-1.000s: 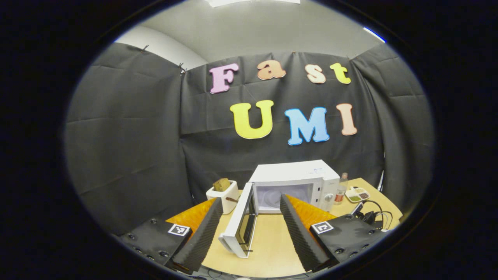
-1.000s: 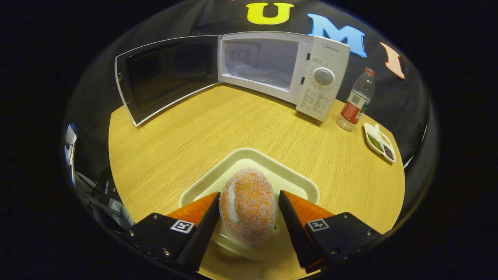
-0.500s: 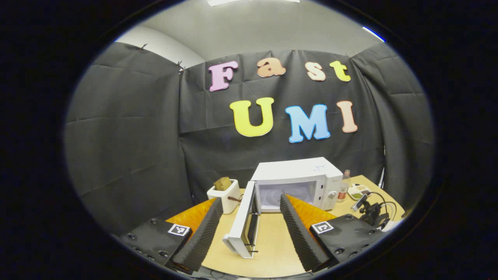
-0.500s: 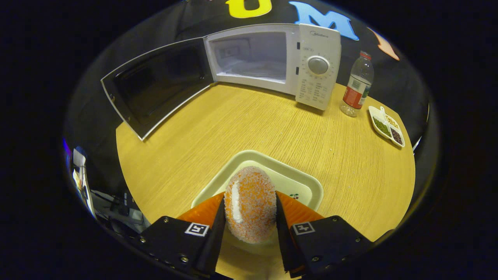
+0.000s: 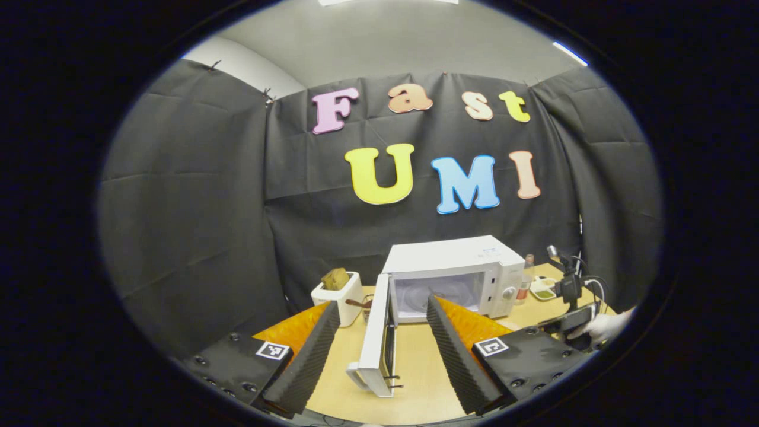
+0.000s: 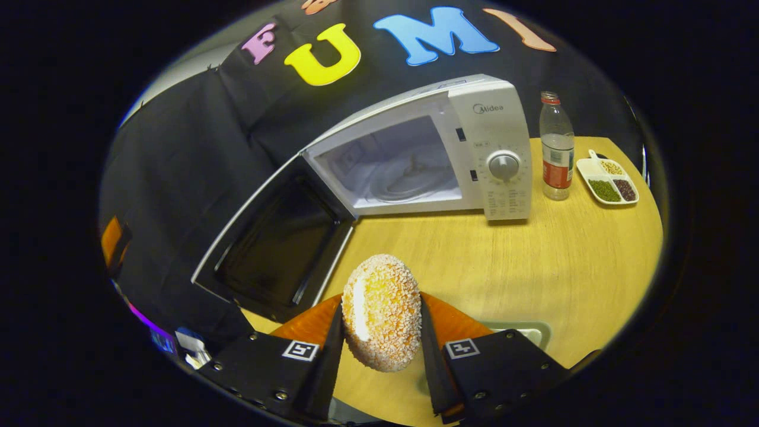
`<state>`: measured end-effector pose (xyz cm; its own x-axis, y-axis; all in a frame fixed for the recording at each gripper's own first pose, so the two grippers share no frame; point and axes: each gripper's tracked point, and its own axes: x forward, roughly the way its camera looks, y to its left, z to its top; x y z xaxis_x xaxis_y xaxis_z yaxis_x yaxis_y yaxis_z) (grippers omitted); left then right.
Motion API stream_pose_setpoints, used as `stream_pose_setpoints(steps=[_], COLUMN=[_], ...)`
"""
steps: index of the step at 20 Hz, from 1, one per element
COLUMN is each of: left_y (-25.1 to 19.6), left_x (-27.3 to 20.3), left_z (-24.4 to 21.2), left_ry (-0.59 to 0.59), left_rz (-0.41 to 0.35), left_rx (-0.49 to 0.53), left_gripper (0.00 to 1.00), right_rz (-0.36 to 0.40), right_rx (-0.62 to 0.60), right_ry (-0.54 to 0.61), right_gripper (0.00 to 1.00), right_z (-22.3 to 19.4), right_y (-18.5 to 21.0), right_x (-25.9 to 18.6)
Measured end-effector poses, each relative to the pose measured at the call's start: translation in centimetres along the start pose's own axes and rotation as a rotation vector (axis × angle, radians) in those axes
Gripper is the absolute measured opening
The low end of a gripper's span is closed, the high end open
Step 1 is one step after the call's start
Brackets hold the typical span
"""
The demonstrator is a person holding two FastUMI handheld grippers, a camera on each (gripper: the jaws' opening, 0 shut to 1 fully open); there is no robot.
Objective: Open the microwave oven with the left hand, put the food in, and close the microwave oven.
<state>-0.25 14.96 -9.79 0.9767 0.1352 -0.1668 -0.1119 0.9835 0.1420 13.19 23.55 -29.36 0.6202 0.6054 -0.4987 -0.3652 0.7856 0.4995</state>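
Note:
A white microwave (image 6: 498, 118) stands at the back of the round wooden table (image 6: 563, 261), its door (image 6: 278, 243) swung wide open to the left and its cavity (image 6: 403, 172) bare. My right gripper (image 6: 379, 332) is shut on a crumb-coated orange pastry (image 6: 382, 311), held in the air in front of the open door. In the left gripper view the microwave (image 5: 450, 261) and its door (image 5: 376, 350) lie ahead. My left gripper (image 5: 379, 338) is open, holding nothing, well back from the oven. The other gripper (image 5: 572, 320) with a hand (image 5: 602, 326) on it shows at far right.
A clear bottle with a red label (image 6: 556, 154) and a small divided dish of beans (image 6: 609, 182) stand right of the microwave. A pale tray (image 6: 525, 332) peeks out behind my right fingers. A white toaster with bread (image 5: 339, 290) sits left of the oven.
My right gripper has closed on the pastry and lifted it off the tray, swinging toward the open microwave. My left gripper has drifted slightly, staying open.

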Motion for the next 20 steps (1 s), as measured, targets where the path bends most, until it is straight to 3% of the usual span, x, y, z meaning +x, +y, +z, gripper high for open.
stream_pose_setpoints(steps=[5,13,20], left_y=[1.1,3.5,6.3], left_x=[1.9,4.9,6.5], left_z=[-1.3,-3.8,-7.0], left_ry=[0.025,0.043,0.055], left_rz=[-0.042,-0.09,-0.088], left_rx=[0.002,0.001,0.028], left_gripper=[1.0,1.0,1.0], right_rz=[0.008,-0.111,-0.319], right_rx=[0.096,0.282,0.168], right_ry=[-0.13,-0.319,-0.465], right_gripper=[0.63,0.62,0.63], right_z=[4.8,11.2,15.2], right_y=[2.6,2.2,-1.1], right_x=[3.7,14.1,21.9])
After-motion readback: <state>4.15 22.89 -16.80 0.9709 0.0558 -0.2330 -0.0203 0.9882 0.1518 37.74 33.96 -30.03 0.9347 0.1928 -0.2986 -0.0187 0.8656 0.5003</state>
